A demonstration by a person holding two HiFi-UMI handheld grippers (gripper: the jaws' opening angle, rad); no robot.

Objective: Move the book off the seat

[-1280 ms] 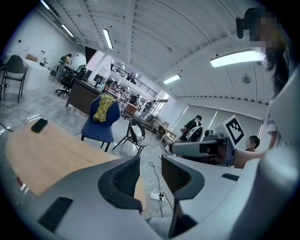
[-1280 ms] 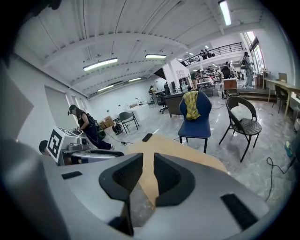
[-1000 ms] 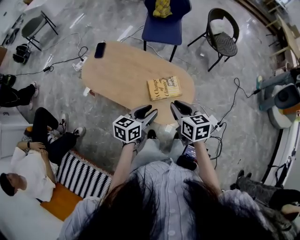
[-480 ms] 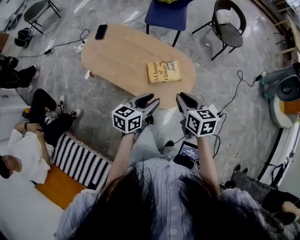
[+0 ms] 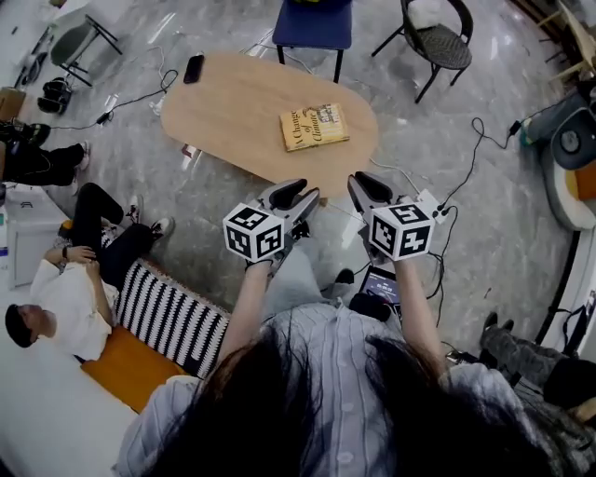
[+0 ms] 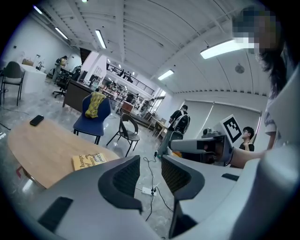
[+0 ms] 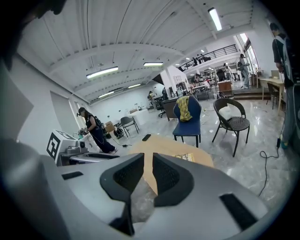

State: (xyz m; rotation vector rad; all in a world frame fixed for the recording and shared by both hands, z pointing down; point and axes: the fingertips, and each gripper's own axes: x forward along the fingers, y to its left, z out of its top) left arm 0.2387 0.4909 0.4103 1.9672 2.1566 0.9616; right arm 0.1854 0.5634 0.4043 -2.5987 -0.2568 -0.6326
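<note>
Table point(image 5: 240, 104) ahead, left fingers point(image 6: 123, 182) apart, right fingers point(image 7: 167, 180) near-closed

On one oval table point(image 5: 233, 112) lie one book point(image 5: 315, 127) and one phone point(image 5: 194, 68). There are three chairs: blue chair point(image 5: 314, 20) at 12 o'clock, black chair point(image 5: 442, 47) at 1, grey chair point(image 5: 76, 37) at 10. There are two grippers: left gripper point(image 5: 300, 194), right gripper point(image 5: 365, 184).

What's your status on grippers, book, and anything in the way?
Left gripper open, empty; right gripper nearly closed, narrow gap, empty. Book flat on table, ahead of both grippers, untouched. Nothing blocking it.
</note>
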